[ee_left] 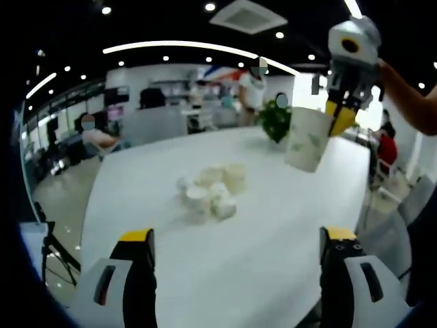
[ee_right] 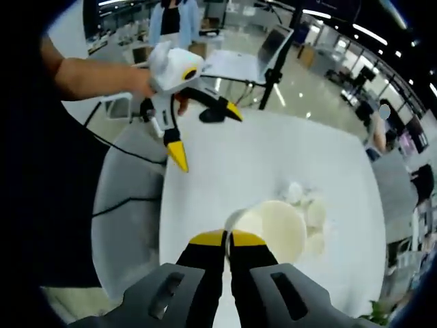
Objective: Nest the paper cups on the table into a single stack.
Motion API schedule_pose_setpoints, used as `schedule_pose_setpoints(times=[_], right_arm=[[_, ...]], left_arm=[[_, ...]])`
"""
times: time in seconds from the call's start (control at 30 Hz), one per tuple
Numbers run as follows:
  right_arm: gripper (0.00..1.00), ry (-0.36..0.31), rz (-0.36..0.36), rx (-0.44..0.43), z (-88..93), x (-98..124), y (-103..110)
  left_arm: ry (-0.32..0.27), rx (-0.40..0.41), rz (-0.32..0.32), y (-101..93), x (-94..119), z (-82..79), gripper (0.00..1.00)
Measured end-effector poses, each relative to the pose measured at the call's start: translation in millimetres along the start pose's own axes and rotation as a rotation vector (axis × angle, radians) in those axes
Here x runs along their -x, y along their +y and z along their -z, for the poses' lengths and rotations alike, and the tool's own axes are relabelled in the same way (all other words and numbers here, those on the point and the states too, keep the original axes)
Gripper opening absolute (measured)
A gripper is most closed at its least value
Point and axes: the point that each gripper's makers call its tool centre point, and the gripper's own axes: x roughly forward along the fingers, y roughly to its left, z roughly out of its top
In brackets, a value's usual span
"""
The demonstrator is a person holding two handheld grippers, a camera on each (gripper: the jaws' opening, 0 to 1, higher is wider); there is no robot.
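Cup-stacking tip: right hand-held gripper [ee_right: 227, 239] is clamping the rim of a paper cup [ee_left: 308, 139] up above the counter [ee_left: 273, 225], while the left hand-held gripper [ee_left: 235, 240] is hanging spread apart, carrying nothing. Remaining cups [ee_left: 212, 189] are sitting clustered mid-counter, so I'd be lowering it squarely over one upright cup.

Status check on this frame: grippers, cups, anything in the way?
Right gripper shut on a paper cup, held above the white table. Left gripper open, holding nothing. Remaining cups clustered mid-table. Path looks unobstructed.
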Motion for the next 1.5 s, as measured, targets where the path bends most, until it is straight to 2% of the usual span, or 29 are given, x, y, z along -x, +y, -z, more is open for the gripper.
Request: schedule_pose_setpoints(times=[0.17, 0.4, 0.83, 0.9, 1.1, 1.5], right_arm=[[0.0, 0.04, 0.018, 0.024, 6.3, -11, 1], [0.0, 0.077, 0.008, 0.025, 15.4, -31, 7], [0.0, 0.109, -0.006, 0.015, 26.8, -55, 17], [0.0, 0.11, -0.01, 0.011, 27.8, -57, 18], [0.0, 0.121, -0.003, 0.005, 33.6, -67, 19], [0.0, 0.136, 0.0, -0.022, 48.6, -91, 26]], left_arm=[[-0.003, 0.008, 0.002, 0.3, 0, 0.5, 0.98], [-0.01, 0.022, 0.003, 0.7, 0, 2.4, 0.98], [-0.029, -0.005, 0.009, 1.4, 2, 2.9, 0.98], [-0.003, -0.007, 0.002, 2.2, 3, 6.9, 0.98], [-0.038, -0.036, 0.011, -1.0, 3, 2.8, 0.98], [-0.022, -0.054, 0.026, -4.8, -1, 4.9, 0.98]])
